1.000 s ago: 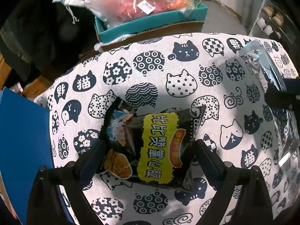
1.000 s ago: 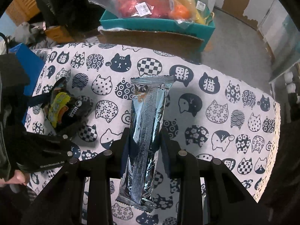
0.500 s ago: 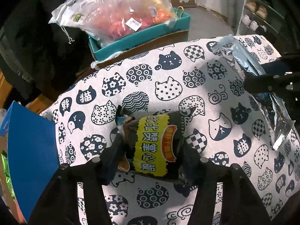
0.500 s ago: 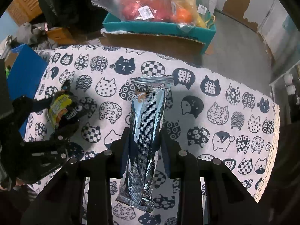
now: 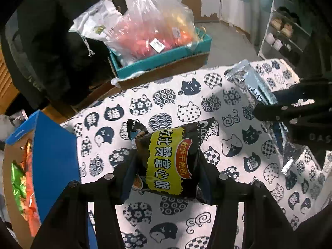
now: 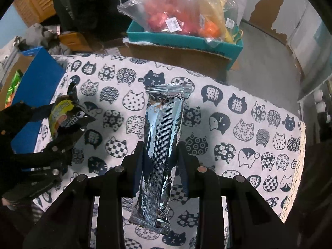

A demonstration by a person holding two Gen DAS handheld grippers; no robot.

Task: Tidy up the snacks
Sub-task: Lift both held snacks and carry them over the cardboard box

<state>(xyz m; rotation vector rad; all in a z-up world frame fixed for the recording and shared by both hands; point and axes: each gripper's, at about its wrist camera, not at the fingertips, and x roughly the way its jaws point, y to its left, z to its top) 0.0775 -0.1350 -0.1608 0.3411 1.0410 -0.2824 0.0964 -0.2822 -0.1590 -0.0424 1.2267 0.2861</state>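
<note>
A black snack bag (image 5: 164,145) with a yellow label hangs above the cat-print tablecloth (image 5: 186,108). My left gripper (image 5: 167,159) has its jaws closing, and both pads press the bag's sides. In the right wrist view the same bag (image 6: 62,114) shows at the left, in the left gripper (image 6: 62,137). A long silver foil packet (image 6: 164,114) is held upright off the cloth, with my right gripper (image 6: 160,147) shut on its middle. The left wrist view shows that packet (image 5: 249,83) and the right gripper (image 5: 269,108) at the right edge.
An open blue box (image 5: 54,145) holding green and orange packets (image 5: 18,178) stands at the table's left edge. Beyond the far edge a teal box (image 5: 161,62) carries a clear plastic bag of red and orange goods (image 5: 153,27). A shoe rack (image 5: 284,37) stands far right.
The left jaws came in from wide apart onto the black bag and lifted it off the cloth. The right gripper rose a little with the silver packet.
</note>
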